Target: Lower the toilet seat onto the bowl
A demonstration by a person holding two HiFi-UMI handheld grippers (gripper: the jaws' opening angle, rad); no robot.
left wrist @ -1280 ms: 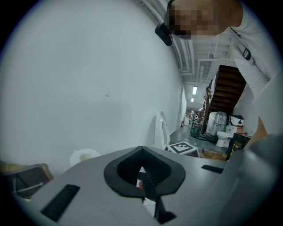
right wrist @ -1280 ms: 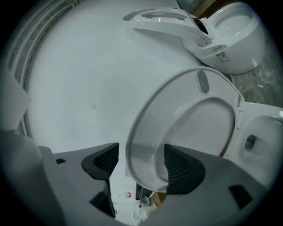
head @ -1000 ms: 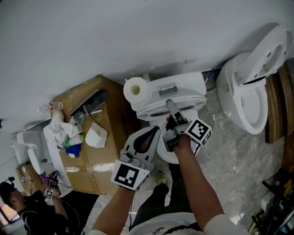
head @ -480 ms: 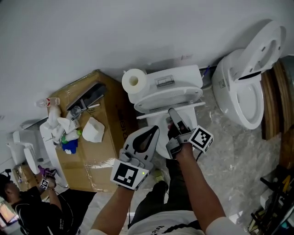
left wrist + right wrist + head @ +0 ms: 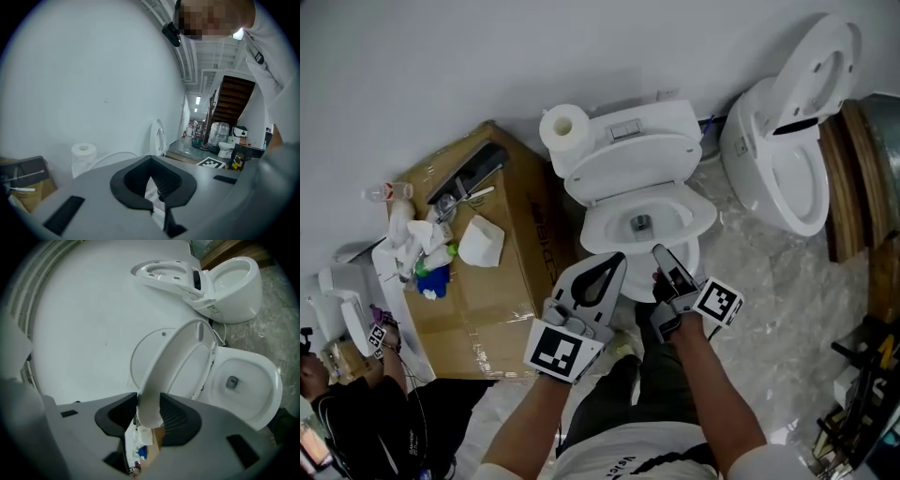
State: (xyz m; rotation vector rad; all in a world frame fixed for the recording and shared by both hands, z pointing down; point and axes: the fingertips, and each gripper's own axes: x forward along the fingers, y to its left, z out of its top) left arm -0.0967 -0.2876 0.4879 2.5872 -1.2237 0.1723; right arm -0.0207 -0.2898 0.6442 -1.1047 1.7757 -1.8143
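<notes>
- White seat [image 5: 165,366] is clamped at its front edge by the right claw [image 5: 149,414], whose jaws have just been closing on it.
- It is held raised, tilted over the bowl [image 5: 265,373].
- Left claw [image 5: 152,183] is kept together, empty.
- Next, a slow swing down onto the rim is called for.

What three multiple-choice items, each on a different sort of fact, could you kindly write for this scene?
1. The toilet paper roll stands: A by the left end of the tank in the head view; B on the floor; C on a shelf.
2. The cardboard box is: A white; B brown; C blue.
3. The toilet seat is: A fully lowered; B raised; C detached.
Answers: 1 A, the head view shows it at the tank's end. 2 B, it is plain brown card. 3 B, it tilts up off the bowl, its rim clamped by the right gripper, whose jaws have just been closing.
</notes>
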